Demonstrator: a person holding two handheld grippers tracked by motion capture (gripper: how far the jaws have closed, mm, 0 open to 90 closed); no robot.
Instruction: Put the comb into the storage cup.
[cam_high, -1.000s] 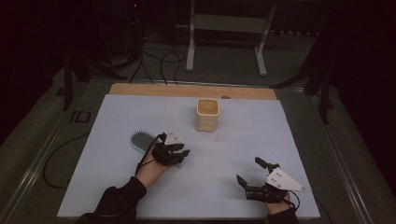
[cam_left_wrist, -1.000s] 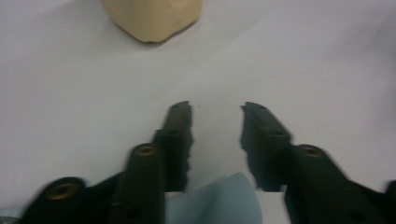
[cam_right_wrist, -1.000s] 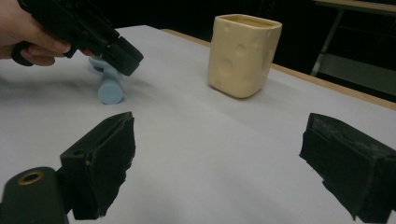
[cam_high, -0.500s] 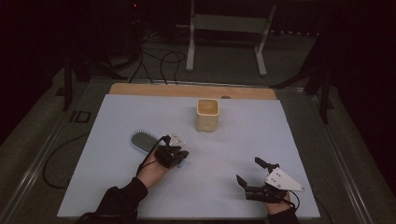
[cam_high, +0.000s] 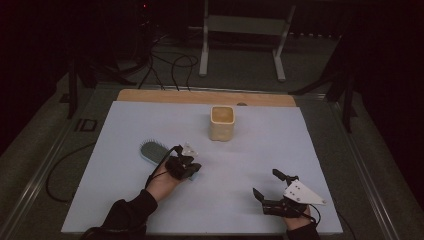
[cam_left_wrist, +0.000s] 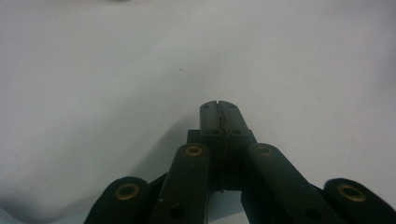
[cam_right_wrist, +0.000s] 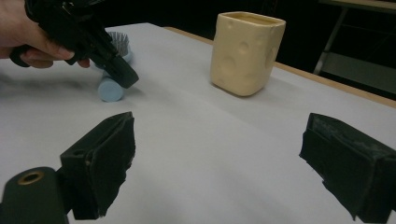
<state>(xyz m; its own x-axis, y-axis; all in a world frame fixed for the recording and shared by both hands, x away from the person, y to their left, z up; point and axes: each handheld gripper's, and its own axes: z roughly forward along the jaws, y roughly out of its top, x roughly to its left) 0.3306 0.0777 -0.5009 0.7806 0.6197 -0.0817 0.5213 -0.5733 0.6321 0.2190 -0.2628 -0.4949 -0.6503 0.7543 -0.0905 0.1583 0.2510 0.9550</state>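
Observation:
A light-blue hairbrush (cam_high: 151, 151) lies left of the table's middle, bristles up, its handle pointing right. My left gripper (cam_high: 190, 169) hangs over that handle's end and is shut, with nothing between its fingers. In the left gripper view the closed fingertips (cam_left_wrist: 218, 109) point down at the white table. In the right gripper view the left gripper (cam_right_wrist: 122, 74) sits right beside the handle's round end (cam_right_wrist: 110, 90). A cream cup with dimpled sides (cam_high: 222, 122) (cam_right_wrist: 245, 51) stands upright behind the middle. My right gripper (cam_high: 265, 183) (cam_right_wrist: 219, 163) rests open near the front right edge, facing the cup.
The white table cover (cam_high: 150, 120) ends at a wooden strip (cam_high: 200, 97) along the far edge. Behind the table, a metal stand (cam_high: 240, 30) and cables (cam_high: 170, 65) are on the dark floor. Open surface lies between the two grippers and around the cup.
My left gripper has drawn slightly back toward the person, staying over the brush handle. The right gripper, the brush and the cup have not moved.

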